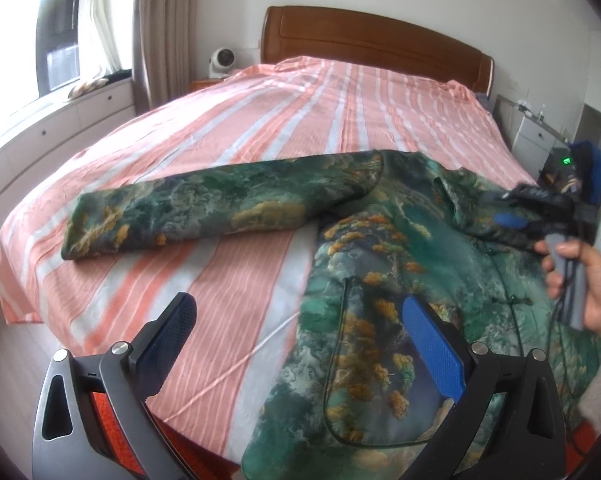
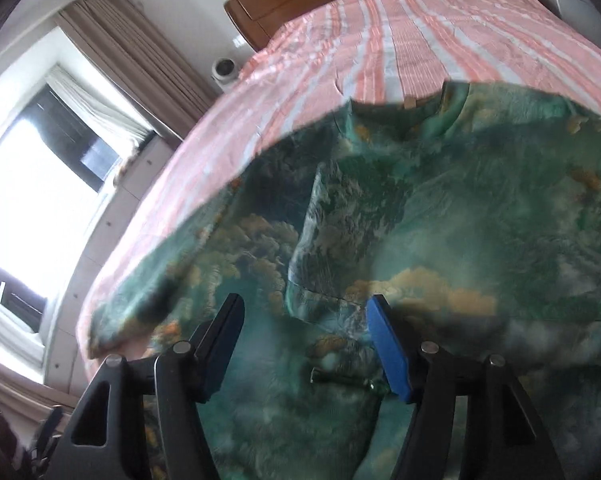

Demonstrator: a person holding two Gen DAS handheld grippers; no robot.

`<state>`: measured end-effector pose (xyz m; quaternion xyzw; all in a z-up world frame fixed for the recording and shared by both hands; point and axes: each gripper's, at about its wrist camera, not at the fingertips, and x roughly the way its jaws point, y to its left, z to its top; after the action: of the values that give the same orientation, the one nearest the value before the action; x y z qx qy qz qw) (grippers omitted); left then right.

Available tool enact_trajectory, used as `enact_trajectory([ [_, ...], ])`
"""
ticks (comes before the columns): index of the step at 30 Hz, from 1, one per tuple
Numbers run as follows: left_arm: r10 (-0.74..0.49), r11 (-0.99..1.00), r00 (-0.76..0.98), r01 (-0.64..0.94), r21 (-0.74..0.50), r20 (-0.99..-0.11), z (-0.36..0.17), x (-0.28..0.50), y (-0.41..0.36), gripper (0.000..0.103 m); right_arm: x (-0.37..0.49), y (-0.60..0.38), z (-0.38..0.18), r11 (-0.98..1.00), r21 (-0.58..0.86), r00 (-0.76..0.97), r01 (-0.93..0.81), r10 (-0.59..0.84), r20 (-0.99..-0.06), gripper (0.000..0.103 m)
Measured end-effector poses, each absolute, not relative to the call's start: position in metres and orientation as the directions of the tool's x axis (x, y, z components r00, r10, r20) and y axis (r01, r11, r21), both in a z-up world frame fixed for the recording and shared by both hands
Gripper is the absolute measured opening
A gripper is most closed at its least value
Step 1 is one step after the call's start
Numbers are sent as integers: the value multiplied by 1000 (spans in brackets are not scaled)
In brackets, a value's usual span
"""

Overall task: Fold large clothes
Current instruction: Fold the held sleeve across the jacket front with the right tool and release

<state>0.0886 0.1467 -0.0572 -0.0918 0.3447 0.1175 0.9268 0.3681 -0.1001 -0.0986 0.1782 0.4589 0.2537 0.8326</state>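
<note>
- Left gripper (image 1: 296, 344), bottom of frame: jaws wide apart, gripping nothing, hovering over jacket (image 1: 380, 320) hem, likely lining up a grab.
- Right gripper (image 2: 304, 340): likewise open and empty, low over jacket chest.
- Jacket spread flat on bed (image 1: 260, 112), sleeve (image 1: 204, 208) reaching left.
- Only left view shows sleeve; only right view shows collar (image 2: 408, 114).

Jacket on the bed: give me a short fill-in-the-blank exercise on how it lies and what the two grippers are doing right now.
1. The green jacket lies on a bed covered by a sheet striped white and ____.
2. Its sleeve is stretched out flat toward the ____.
3. The left gripper has its jaws ____.
4. The right gripper holds ____ between its jaws.

Missing words: pink; window; open; nothing
</note>
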Motion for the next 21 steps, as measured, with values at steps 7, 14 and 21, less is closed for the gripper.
enact_trajectory([
  [7, 140, 964, 723, -254, -73, -676, -62, 94, 134, 103, 381, -172, -78, 871, 466, 565, -157, 466, -681, 80],
  [14, 158, 979, 738, -203, 7, -656, -51, 90, 116, 103, 372, -186, -102, 903, 422, 582, -77, 384, -717, 79],
  [21, 118, 983, 718, -180, -19, -686, -58, 96, 107, 103, 219, -145, -31, 868, 401, 641, -292, 489, -592, 91],
])
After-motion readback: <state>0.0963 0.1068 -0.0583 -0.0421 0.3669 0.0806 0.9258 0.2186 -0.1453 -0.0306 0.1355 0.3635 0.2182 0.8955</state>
